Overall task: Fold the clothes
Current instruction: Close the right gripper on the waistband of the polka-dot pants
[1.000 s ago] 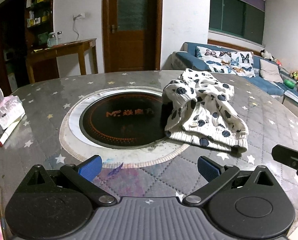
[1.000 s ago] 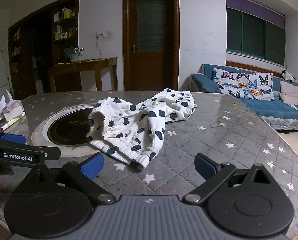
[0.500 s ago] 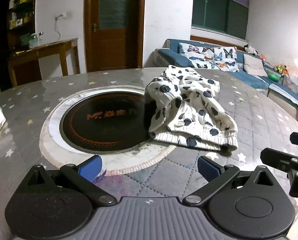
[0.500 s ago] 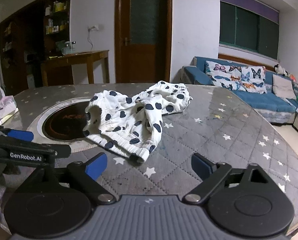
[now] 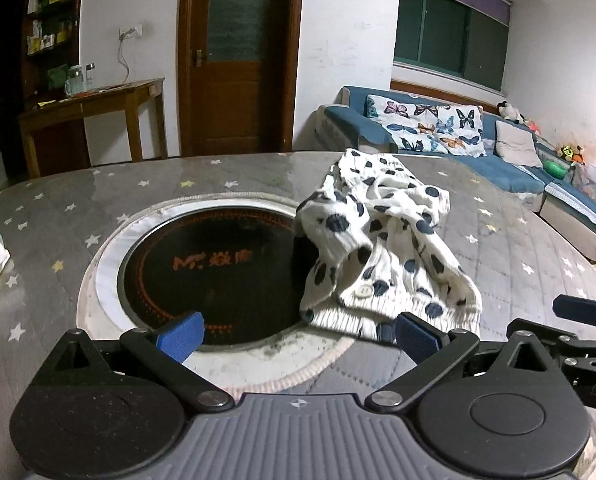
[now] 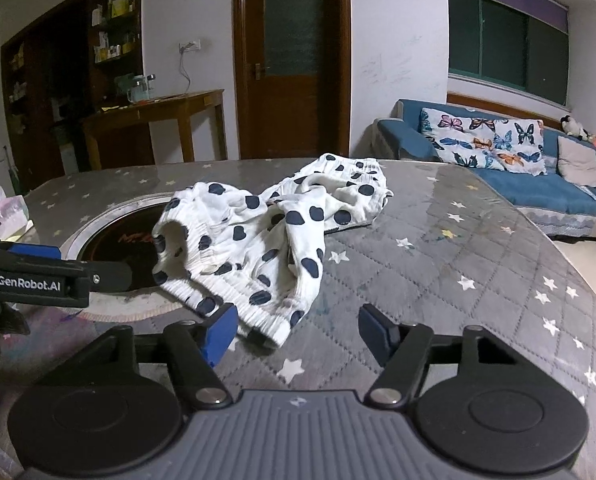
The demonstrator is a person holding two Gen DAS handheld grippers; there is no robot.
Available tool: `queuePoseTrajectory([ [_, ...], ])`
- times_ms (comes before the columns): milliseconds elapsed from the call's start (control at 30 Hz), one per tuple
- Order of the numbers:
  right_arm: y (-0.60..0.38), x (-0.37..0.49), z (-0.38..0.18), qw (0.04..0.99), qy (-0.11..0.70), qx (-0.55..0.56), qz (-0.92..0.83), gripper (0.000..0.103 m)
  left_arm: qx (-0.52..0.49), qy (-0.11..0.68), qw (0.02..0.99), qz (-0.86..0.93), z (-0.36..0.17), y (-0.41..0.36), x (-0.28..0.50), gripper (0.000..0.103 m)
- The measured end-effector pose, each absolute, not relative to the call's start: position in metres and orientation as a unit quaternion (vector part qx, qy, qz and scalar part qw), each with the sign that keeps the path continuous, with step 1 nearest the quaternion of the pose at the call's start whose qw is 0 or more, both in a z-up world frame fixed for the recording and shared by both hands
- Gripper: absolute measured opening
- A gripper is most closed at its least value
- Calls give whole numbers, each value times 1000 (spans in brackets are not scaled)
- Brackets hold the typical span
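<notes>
Over the desk [image 6: 478, 248], both tilted down, left claw [image 5: 298, 330] spread, right claw [image 6: 296, 330] closing around the polka-dot garment's [image 6: 258, 236] hem at 12 o'clock.

Place: you are in a home, in a living and dining room lit by lamp light.
Landmark: the round table [image 5: 498, 248] in front of you, under a grey quilted cover with stars and with a black cooker plate [image 5: 218, 264] sunk in its middle.
Beyond the table, centre: a brown wooden door [image 6: 292, 60] with a frosted pane in a white wall.
Beyond the table, right: a blue sofa [image 6: 538, 188] with butterfly cushions [image 6: 482, 144] and soft toys, below a dark window [image 6: 506, 44].
Beyond the table, left: a wooden side table [image 6: 158, 120] bearing jars, and dark shelves [image 6: 110, 32] of household packets.
</notes>
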State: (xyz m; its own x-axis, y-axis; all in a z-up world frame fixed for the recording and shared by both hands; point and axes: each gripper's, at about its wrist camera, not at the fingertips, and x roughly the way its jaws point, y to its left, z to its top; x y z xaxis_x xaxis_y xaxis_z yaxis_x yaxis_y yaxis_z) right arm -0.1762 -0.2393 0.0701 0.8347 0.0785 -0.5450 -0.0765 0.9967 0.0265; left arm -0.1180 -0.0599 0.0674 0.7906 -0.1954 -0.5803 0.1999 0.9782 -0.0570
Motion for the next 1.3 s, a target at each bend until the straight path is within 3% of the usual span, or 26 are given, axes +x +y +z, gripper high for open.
queuePoseTrajectory([
  [567, -252, -113, 54, 948, 312, 5, 69, 59, -6, 323, 941, -103, 82, -74, -52, 101],
  [800, -254, -91, 42, 940, 334, 11, 69, 47, -1, 336, 935, -111, 81, -81, -29, 96],
  [1000, -258, -85, 36, 934, 348, 17, 74, 31, -10, 364, 924, -118, 69, -80, -13, 74],
  [1167, -258, -84, 34, 932, 351, 22, 83, 17, -19, 383, 913, -135, 60, -77, -6, 28],
  [1300, -258, -84, 32, 932, 351, 22, 86, 8, -25, 386, 910, -148, 56, -74, -5, 15],
])
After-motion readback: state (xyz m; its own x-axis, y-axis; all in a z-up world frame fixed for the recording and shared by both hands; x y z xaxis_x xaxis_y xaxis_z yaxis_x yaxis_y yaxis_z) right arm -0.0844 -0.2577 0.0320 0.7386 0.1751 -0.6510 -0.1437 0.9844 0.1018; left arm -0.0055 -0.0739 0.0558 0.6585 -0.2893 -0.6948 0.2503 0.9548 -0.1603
